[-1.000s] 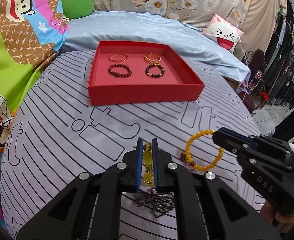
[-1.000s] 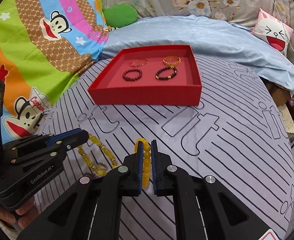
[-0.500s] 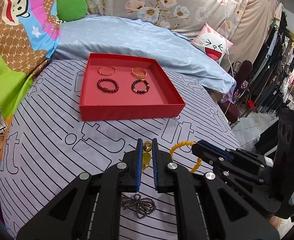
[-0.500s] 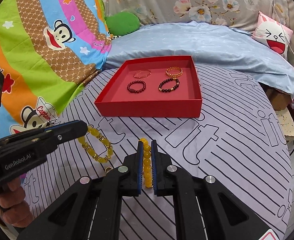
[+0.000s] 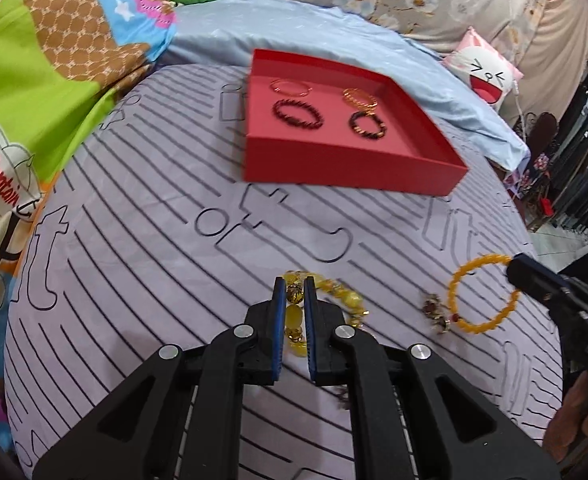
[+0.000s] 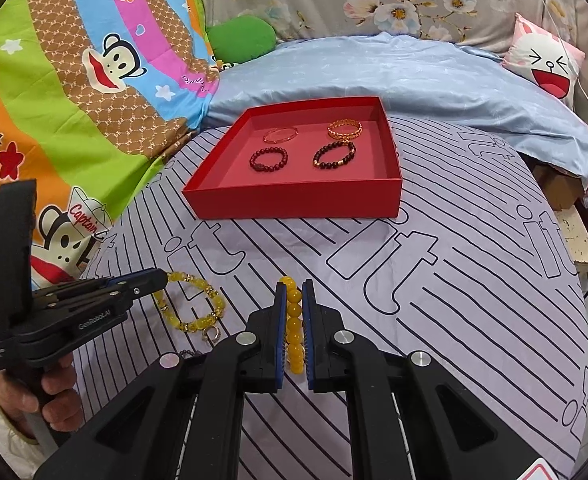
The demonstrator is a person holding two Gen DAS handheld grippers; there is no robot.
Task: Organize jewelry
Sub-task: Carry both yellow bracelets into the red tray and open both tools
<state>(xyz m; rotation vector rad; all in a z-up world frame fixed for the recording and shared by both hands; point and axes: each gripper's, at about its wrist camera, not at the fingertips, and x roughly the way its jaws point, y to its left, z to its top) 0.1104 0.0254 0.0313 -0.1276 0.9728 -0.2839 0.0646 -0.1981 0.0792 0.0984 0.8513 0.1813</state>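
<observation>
Right wrist: "GenRobot.AI" on left gripper [image 6: 150, 280].

We see bright, even, soft light, faint shadows under the tray [image 6: 294, 202], no glare, strong fisheye bending and dark corners in both views, motion blur across our left view smearing the tray [image 5: 349, 168], our right view sharp

Black tongs [image 6: 294, 292], blue pads [image 6: 280, 320] (silver screws), "GenRobot.AI".
</observation>
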